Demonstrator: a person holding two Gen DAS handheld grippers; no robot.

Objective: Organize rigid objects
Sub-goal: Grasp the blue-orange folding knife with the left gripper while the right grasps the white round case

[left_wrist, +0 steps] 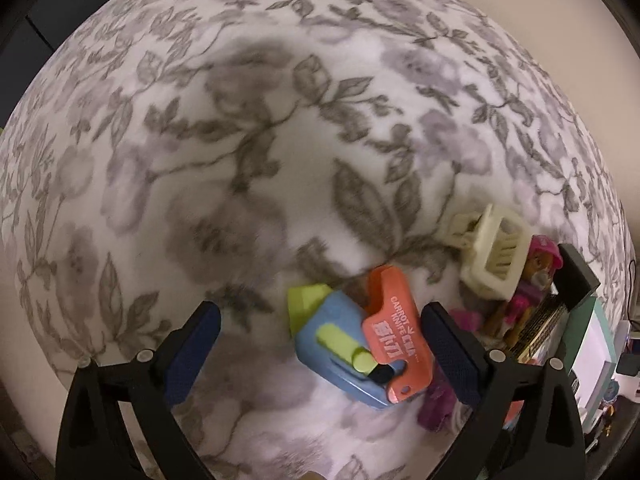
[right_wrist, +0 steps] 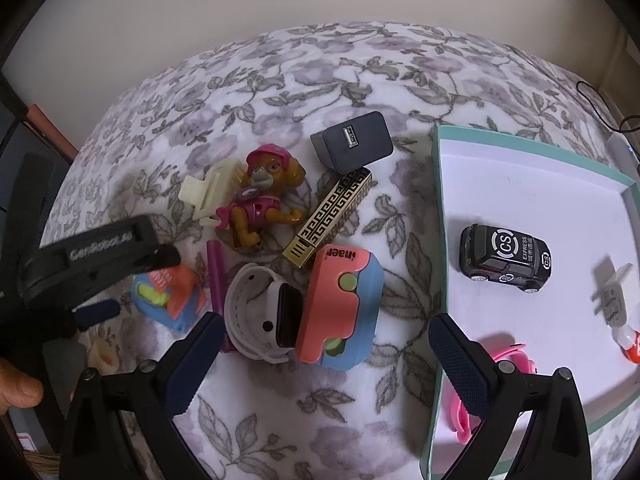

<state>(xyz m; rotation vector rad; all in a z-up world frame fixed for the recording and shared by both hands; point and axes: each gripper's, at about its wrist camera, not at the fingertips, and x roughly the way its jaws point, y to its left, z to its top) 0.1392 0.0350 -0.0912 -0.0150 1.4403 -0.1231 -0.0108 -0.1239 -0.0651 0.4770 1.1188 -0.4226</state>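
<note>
A floral bedspread (right_wrist: 320, 80) carries a scatter of toys beside a teal-rimmed tray (right_wrist: 438, 240). The left hand-held gripper (left_wrist: 320, 340) hangs wide open over an orange-and-blue carrot knife toy (left_wrist: 360, 344); the right hand-held gripper (right_wrist: 326, 344) gapes empty near a white watch (right_wrist: 260, 320).

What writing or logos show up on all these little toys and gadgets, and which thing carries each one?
"CARROT KNIFE", with blurred characters beneath: orange toy knife.
"CS" and "EXPRESS", plus tiny unreadable characters: black toy car in the white tray.
"inaer", seen upside down and cut off: pink and blue toy.
"GenRobotLab", faint, my best reading: left hand-held gripper.
Charger and gold patterned bar: no readable text.
</note>
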